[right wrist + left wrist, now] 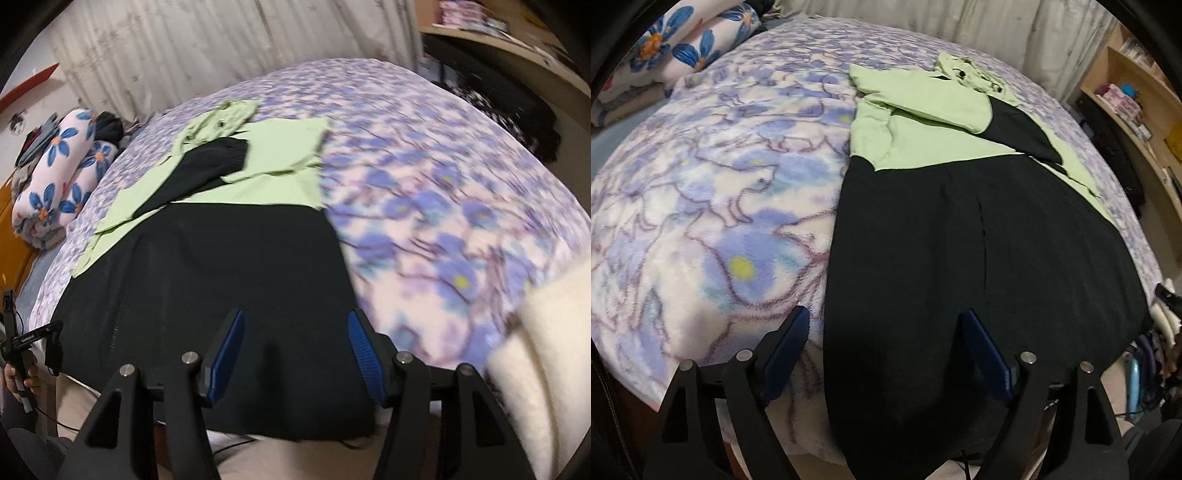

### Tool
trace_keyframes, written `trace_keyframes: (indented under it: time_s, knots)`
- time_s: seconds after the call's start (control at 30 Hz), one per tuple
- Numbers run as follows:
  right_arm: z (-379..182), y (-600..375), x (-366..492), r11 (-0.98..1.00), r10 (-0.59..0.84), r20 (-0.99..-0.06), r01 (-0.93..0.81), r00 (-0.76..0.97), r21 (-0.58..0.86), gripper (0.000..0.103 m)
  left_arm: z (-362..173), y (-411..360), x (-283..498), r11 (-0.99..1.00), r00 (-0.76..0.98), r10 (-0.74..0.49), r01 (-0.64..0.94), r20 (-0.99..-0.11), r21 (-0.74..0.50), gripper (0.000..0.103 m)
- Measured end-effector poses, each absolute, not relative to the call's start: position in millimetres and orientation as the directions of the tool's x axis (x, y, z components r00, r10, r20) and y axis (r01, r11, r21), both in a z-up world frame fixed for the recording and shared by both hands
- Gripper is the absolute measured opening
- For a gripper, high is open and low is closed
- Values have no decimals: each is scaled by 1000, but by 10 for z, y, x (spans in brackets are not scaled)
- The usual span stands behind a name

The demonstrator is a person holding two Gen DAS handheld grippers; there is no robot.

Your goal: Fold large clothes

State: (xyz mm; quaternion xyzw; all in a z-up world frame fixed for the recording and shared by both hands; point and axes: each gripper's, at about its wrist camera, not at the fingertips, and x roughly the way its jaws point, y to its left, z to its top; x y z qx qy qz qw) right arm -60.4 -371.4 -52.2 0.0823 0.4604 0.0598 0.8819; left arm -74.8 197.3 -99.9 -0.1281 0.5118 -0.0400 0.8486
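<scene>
**Floral blanket bed, garment laid flat**

Left wrist view: purple floral blanket (713,192) covers the bed; the green-and-black garment (960,229) lies spread on it, sleeves folded inward. Wooden shelves (1137,92) hold small boxes. The left gripper (886,332) gapes wide, empty, over the black hem.

Right wrist view: the right gripper (295,332) stands partly open, gripping nothing, above the same hem. Rolled flowered bedding (62,170) sits beside curtains (221,40).

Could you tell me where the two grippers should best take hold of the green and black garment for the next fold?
Probably the black hem, at its two near corners. The garment lies flat on the blanket, sleeves already folded in, hem hanging over the near bed edge. The left gripper and right gripper are both open above that hem, so they could come from the near side, one per corner, pinching the free edge.
</scene>
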Motion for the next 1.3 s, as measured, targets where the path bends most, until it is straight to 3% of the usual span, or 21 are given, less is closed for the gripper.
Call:
trace_keyframes:
  time_s: [0.27, 0.37, 0.57, 0.87, 0.9, 0.93, 1.0, 1.17, 1.3]
  knots:
    - [-888, -3932, -601, 951, 273, -823, -12, 499, 308, 58, -993, 1923, -772, 971, 446, -209, -11, -870, -239, 84]
    - [-906, -3923, -605, 932, 338, -809, -53, 481, 358, 46, -964, 1938, -818, 966, 439, -233, -1, -867, -260, 80]
    - [-921, -3926, -611, 894, 436, -781, -115, 448, 433, 40, -948, 2017, -928, 946, 441, -297, 13, -847, -325, 69]
    - [-1057, -3875, -546, 912, 400, -807, -96, 434, 400, 38, -1035, 1921, -895, 960, 428, -265, 38, -864, -276, 69]
    - [-1038, -3830, -551, 924, 374, -817, -102, 438, 369, 28, -1022, 1893, -888, 965, 429, -252, 40, -868, -260, 60]
    - [-1017, -3802, -547, 927, 370, -819, -109, 438, 360, 17, -994, 1869, -879, 968, 433, -242, 45, -868, -248, 36]
    - [-958, -3761, -528, 929, 366, -819, -117, 443, 351, 12, -943, 1867, -829, 950, 417, -300, 47, -858, -309, 8]
    - [-675, -3606, -403, 927, 373, -795, -157, 478, 341, 11, -654, 1679, -719, 924, 464, -373, 106, -803, -368, 4]
    - [-285, -3529, -169, 911, 406, -731, -179, 549, 372, 11, -254, 1636, -504, 885, 558, -437, 127, -706, -448, 3]
